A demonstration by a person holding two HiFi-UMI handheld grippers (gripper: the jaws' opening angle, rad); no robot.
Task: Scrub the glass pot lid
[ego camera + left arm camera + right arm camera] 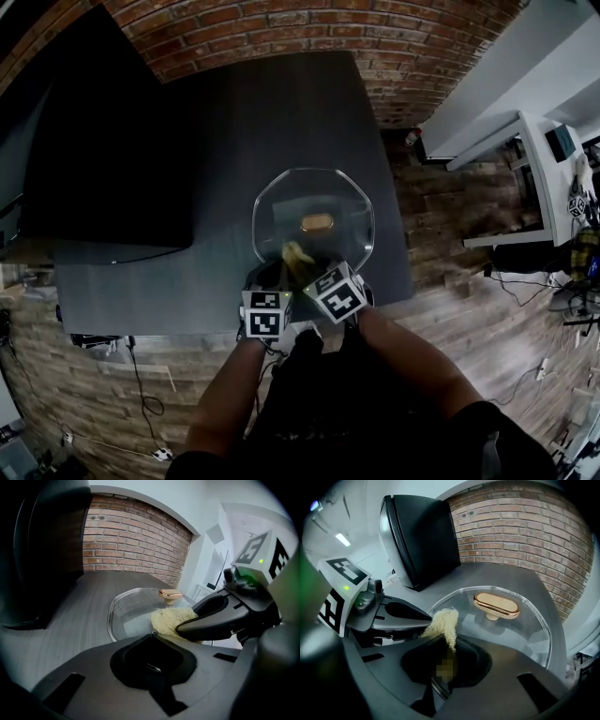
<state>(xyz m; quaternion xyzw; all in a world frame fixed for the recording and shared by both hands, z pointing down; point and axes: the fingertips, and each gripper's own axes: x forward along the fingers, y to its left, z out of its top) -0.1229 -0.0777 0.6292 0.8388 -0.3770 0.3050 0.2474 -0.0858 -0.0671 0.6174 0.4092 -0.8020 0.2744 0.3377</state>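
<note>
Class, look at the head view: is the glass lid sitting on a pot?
No, the glass pot lid lies flat on the dark table, handle up.

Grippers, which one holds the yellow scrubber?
The right gripper: the scrubber sits in its jaws, while the left gripper grips the glass lid by its rim.

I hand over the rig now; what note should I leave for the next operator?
Left gripper: shut on the near rim of the glass pot lid, steadying it.
Right gripper: shut on the yellow scrubber, which rests at that rim.
The lid lies flat on the dark table, knob up.
Done: both grips taken.
To do: scrub the glass; how clean it is cannot be told.
</note>
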